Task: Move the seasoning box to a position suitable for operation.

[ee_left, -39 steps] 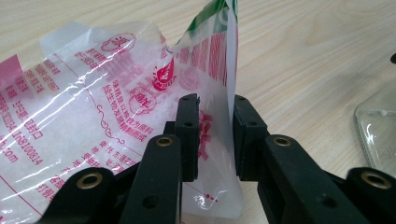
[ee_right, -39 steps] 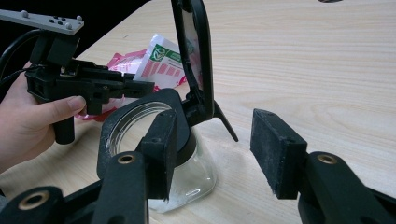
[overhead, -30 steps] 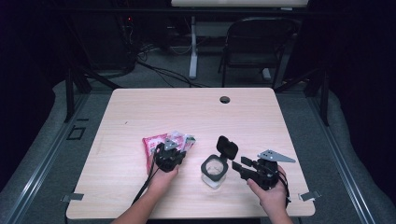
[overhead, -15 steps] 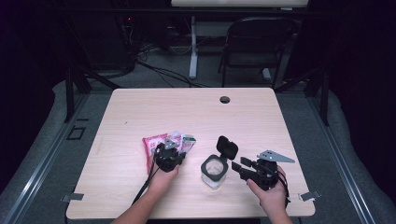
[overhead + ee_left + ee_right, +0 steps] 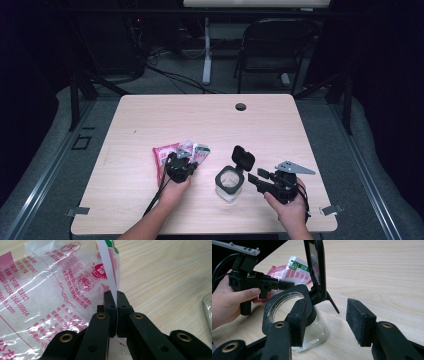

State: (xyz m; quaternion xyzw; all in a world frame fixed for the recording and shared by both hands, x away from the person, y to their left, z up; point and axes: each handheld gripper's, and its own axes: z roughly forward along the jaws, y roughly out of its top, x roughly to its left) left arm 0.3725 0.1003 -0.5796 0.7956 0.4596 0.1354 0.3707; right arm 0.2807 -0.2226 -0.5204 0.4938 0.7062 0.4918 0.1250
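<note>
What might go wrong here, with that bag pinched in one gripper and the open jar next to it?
1. The left gripper pinches just a thin edge of the clear bag, so the film could slip out or tear when lifted.
2. The glass jar stands free with its black lid flipped up; the right gripper is open beside it and not holding it, so a nudge might tip it.
</note>
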